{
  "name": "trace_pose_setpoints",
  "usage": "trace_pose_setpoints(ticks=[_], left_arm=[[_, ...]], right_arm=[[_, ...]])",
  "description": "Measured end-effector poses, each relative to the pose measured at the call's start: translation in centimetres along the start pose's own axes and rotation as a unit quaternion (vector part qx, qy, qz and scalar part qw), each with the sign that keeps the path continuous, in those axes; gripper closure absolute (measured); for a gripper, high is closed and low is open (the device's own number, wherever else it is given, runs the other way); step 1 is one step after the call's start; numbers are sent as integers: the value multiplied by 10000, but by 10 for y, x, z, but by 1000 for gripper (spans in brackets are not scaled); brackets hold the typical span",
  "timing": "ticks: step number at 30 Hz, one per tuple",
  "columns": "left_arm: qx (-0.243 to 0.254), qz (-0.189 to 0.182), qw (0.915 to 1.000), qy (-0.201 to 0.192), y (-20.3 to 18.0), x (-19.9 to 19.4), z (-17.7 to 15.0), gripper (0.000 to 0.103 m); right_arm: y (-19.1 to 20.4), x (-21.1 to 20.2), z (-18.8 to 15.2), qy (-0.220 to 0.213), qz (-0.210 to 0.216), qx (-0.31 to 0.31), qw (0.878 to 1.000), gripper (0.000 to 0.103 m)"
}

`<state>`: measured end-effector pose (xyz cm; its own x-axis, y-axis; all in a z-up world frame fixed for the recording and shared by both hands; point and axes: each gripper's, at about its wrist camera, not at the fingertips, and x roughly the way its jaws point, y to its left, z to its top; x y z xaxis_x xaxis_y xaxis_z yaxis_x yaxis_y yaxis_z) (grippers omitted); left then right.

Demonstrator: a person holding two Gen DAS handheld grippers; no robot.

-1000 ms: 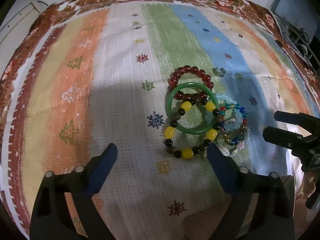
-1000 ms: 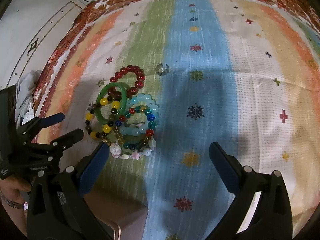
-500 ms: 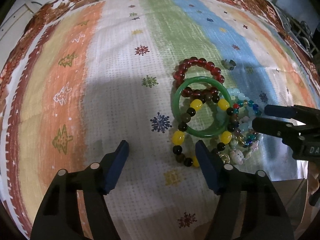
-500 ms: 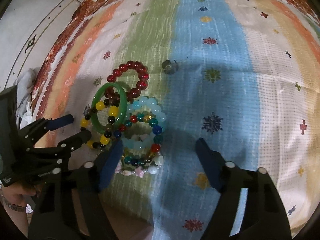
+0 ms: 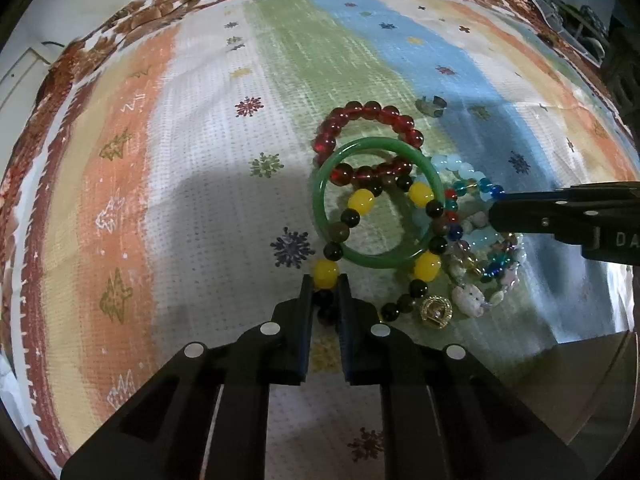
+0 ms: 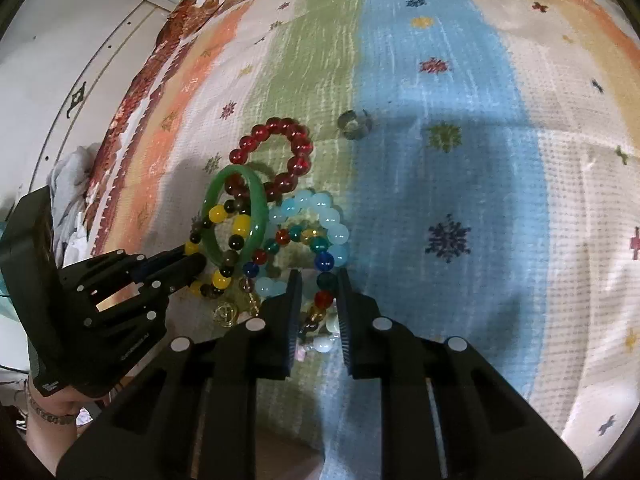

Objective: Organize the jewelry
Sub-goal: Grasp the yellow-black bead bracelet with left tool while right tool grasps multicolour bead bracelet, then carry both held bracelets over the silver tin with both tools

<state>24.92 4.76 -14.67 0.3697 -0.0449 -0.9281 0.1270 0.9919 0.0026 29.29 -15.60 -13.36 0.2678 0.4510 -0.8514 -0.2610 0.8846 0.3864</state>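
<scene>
Bracelets lie in an overlapping heap on a striped cloth [image 5: 192, 184] that covers the bench. In the left wrist view, the left gripper [image 5: 323, 286] is closed to a narrow gap around the near arc of the yellow-and-dark bead bracelet [image 5: 362, 202], with dark beads pinched between its fingers and a yellow bead just past the tips. That bracelet's loop lies flat and stretches away from the gripper, passing through the green bangle [image 5: 378, 202], which rests flat on top of it. The red bead bracelet [image 5: 366, 110] lies beyond, partly under the bangle. A small metal ring [image 5: 430, 106] sits apart, farther back. The right gripper [image 5: 494, 210] comes in from the right edge, its tips over the multicolour bead bracelet [image 5: 480, 188].

In the right wrist view, the right gripper [image 6: 318, 286] is nearly closed on the near side of the multicolour bead bracelet [image 6: 324, 262], a red bead between its fingers. The pale blue bead bracelet [image 6: 324, 210] rings it. The left gripper [image 6: 196, 260] reaches in from the left beside the green bangle [image 6: 234, 216].
</scene>
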Motion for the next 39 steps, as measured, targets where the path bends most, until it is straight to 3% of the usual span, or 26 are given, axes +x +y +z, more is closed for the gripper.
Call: trace_pose_setpoints(ticks=[3, 10, 15, 29, 39], left_arm=[[-107, -170, 9998, -54, 5, -5, 1, 93], [-464, -620, 9962, -386, 13, -33, 10, 93], [-414, -691, 9948, -622, 8, -52, 14, 93], [-532, -548, 9922, -988, 16, -81, 18, 93], [-668, -448, 9892, -1224, 24, -99, 16, 93]], right_arm=[[3, -5, 1, -9, 1, -53, 10000, 92], [13, -18, 2, -114, -125, -229, 9996, 92], [20, -24, 2, -188, -323, -369, 9986, 92], [54, -40, 1, -566, -1280, -1081, 9842, 92], [73, -61, 0, -886, -1566, -1266, 9755, 92]])
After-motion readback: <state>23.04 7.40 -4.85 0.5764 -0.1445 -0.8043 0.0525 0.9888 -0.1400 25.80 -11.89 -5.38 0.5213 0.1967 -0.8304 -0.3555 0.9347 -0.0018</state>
